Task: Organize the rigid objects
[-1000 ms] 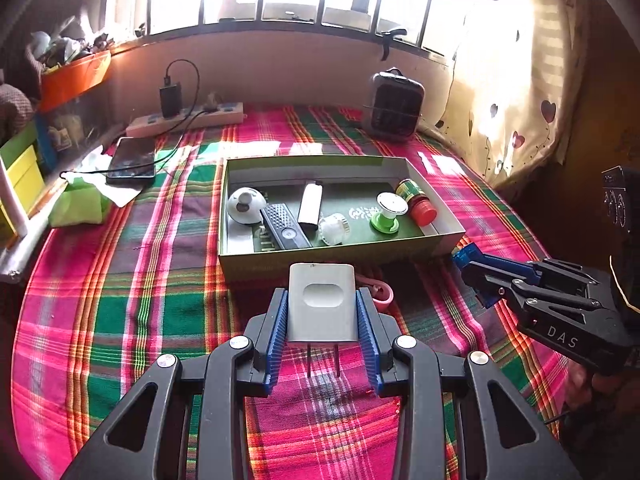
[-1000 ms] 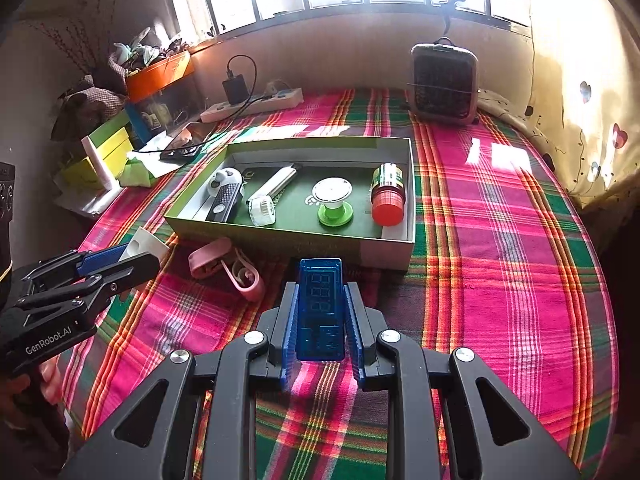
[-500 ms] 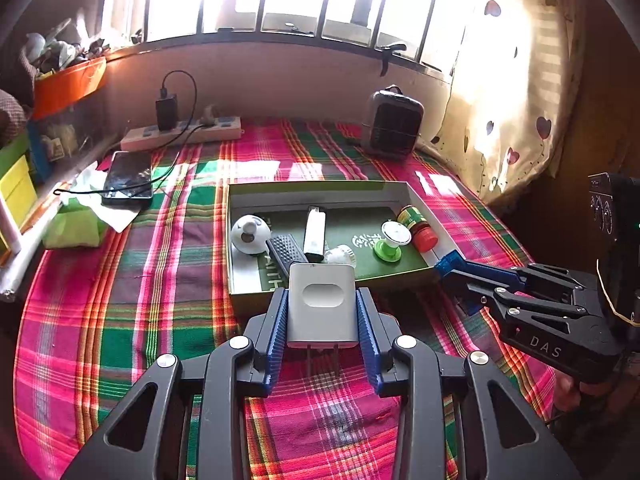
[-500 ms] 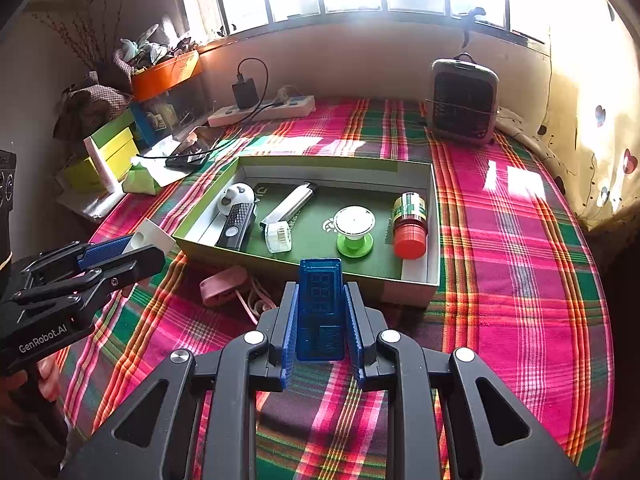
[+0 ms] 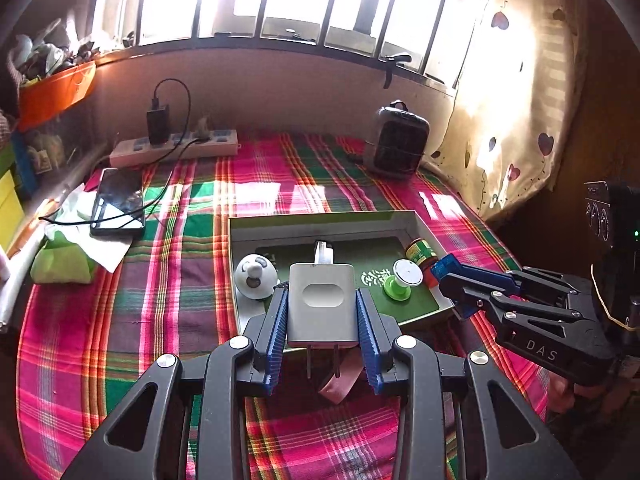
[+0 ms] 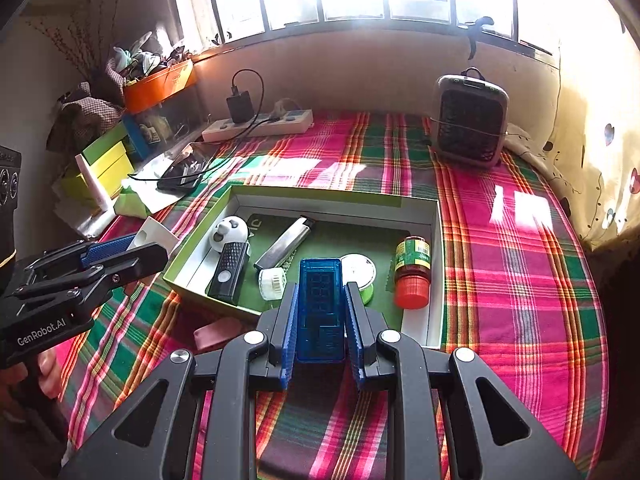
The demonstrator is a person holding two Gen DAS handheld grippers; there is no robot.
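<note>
Since a second earlier, we saw both grippers carried up and toward the green box (image 6: 304, 194), which lay nearer and partly beneath them. The box sat on the plaid cloth (image 6: 516, 264) and held a panda figure (image 6: 229, 233), a black remote (image 6: 229, 276), a silver lighter (image 6: 286, 242), a small white cap (image 6: 272, 282), a green-based spool (image 5: 404, 280) and a red-capped jar (image 6: 413, 276).

Only the right wrist view showed the remote and cap; in the left wrist view the held charger hid them. Just outside the box's near wall, a pink strap (image 6: 216, 332) lay on the cloth.

The left gripper (image 5: 322, 316) pinched a white wall charger (image 5: 322, 304), prongs pointing back. The right gripper (image 6: 320, 312) clamped a blue display module (image 6: 320, 308) over the box's near edge.
</note>
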